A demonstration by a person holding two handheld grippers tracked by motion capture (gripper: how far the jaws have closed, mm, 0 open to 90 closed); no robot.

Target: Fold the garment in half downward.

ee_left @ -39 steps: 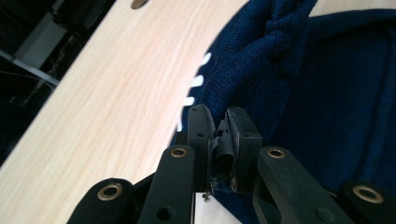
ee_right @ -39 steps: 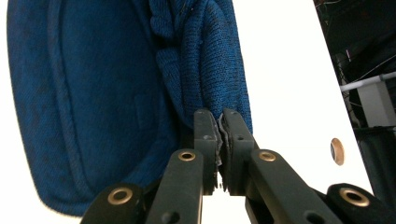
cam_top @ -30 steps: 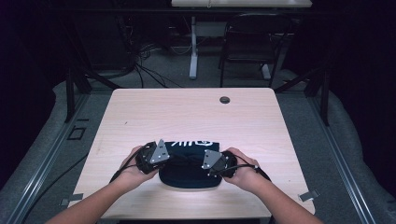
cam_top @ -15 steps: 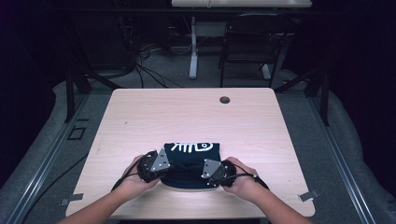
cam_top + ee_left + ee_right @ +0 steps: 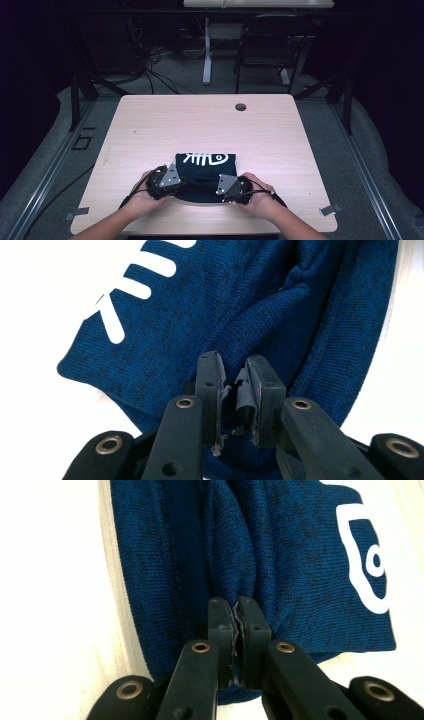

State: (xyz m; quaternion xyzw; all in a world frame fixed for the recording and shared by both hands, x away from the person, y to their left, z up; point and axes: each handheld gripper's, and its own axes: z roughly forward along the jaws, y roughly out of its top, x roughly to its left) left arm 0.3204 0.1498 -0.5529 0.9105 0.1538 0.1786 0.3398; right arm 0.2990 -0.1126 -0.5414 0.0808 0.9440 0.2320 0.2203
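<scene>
Dark blue knit cloth with a white fish-bone print, folded into a rough rectangle, lies on the pale wooden table in the lower middle of the high view, near the table's front edge. I have both grippers down at its near side: my left gripper at the garment's lower left corner, my right gripper at its lower right.

In the left gripper view the left gripper shows a narrow gap between its jaws, which have just been opening; a bunched ridge of the blue cloth rises just above the tips, and I cannot tell whether the pads press any fabric. White print strokes sit at the upper left of that frame.

In the right gripper view the right gripper is clenched, jaws almost together, pinching a fold of the cloth that puckers directly above the tips. The white print sits at the right edge there.
</scene>
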